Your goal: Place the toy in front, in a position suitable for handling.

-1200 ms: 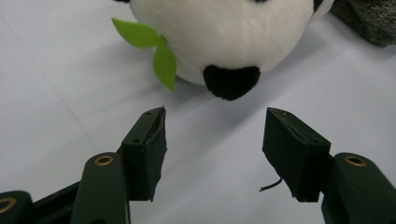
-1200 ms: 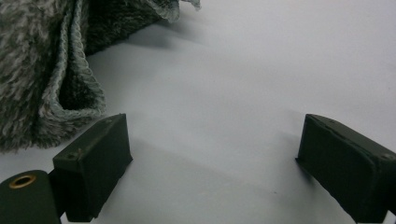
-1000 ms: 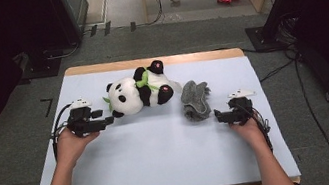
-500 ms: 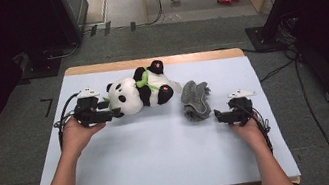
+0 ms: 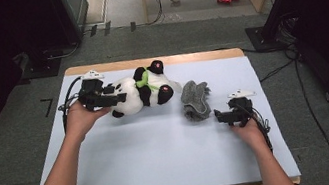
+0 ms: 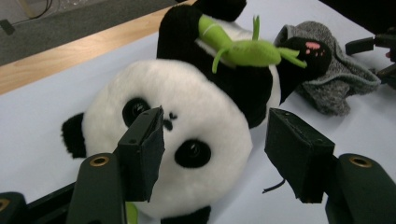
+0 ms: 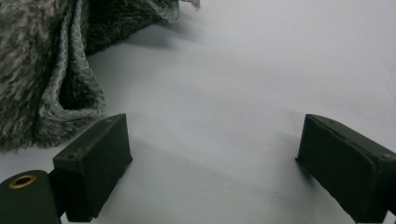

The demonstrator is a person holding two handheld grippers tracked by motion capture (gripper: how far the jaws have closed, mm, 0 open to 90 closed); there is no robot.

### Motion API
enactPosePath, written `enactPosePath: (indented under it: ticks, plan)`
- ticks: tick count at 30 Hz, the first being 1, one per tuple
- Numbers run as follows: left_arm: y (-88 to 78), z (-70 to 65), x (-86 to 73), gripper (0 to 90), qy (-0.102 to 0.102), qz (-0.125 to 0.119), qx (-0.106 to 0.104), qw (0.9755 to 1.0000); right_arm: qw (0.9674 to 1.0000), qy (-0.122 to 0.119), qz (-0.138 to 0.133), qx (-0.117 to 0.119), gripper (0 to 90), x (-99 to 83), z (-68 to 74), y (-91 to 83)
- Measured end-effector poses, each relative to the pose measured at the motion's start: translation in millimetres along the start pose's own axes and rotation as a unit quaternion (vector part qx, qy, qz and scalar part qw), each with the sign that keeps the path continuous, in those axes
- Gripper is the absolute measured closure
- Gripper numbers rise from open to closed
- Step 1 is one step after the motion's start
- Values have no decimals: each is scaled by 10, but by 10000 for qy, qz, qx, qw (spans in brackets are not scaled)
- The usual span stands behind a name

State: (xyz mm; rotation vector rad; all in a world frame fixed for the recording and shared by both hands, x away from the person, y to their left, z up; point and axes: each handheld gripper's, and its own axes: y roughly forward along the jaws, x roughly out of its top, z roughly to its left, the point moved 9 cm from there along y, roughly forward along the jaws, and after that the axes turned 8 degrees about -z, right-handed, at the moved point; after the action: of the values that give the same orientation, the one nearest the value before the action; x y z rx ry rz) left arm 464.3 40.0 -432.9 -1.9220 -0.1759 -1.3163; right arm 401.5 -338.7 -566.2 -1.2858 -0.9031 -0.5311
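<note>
While both grippers sit low on the pale blue table (image 5: 164, 163), the right gripper (image 5: 221, 117) rests nearest, at about four o'clock, its jaws spread apart and empty, pointing at the grey knitted cloth (image 5: 195, 99) just beside it; farther off, at ten o'clock, the left gripper (image 5: 120, 98) has its jaws wide apart before the head of the plush panda (image 5: 140, 94), one jaw over the face, not clamped; the panda lies on its back, a green sprig (image 6: 243, 49) across its chest, touching the cloth.
</note>
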Motion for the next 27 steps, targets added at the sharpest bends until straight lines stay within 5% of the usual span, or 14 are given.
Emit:
enactPosePath:
  ticks: [6,17,27]
  plan:
    - [68,25,124,357,-154,-36,-124,9998,10000,17,3,3,86,0,0,0]
    - [236,11,318,363,70,67,-61,9999,10000,26,11,4,86,-1,0,-1]
    - [437,-50,382,369,63,60,-167,9998,10000,23,14,6,86,-2,-1,-1]
